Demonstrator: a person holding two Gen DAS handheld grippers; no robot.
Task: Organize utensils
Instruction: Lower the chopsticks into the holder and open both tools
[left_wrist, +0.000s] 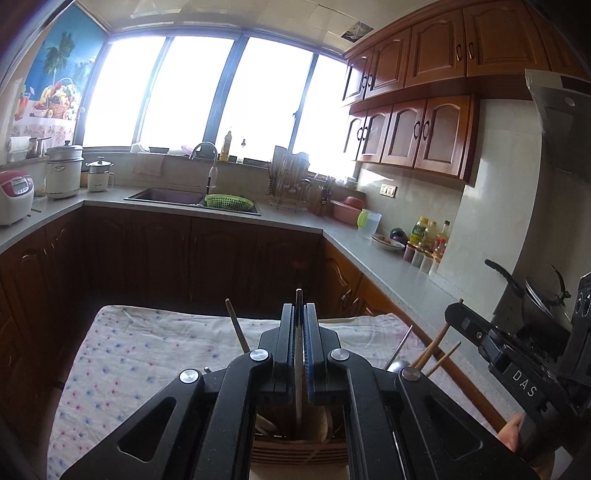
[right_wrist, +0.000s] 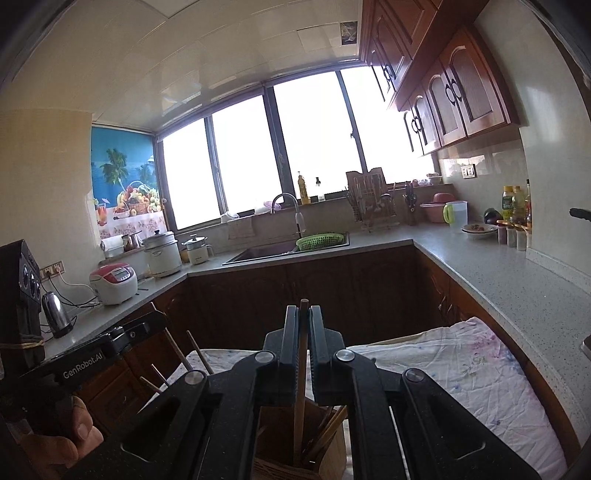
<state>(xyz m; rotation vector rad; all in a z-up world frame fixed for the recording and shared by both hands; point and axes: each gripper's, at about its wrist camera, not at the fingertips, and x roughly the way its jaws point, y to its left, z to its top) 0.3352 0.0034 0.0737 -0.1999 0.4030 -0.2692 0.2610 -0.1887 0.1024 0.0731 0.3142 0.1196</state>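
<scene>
The left gripper (left_wrist: 300, 334) is clamped tight on a thin metal utensil handle (left_wrist: 298, 365) that stands upright with its lower end down in a wooden holder (left_wrist: 299, 448) at 6 o'clock. The right gripper (right_wrist: 303, 338) is closed on a wooden chopstick (right_wrist: 301, 373), also upright and reaching into the same holder (right_wrist: 325, 461), where more chopsticks (right_wrist: 328, 430) lean toward 1 o'clock. The holder stands on a flowered cloth (left_wrist: 140, 365) covering the counter (right_wrist: 491, 273).
</scene>
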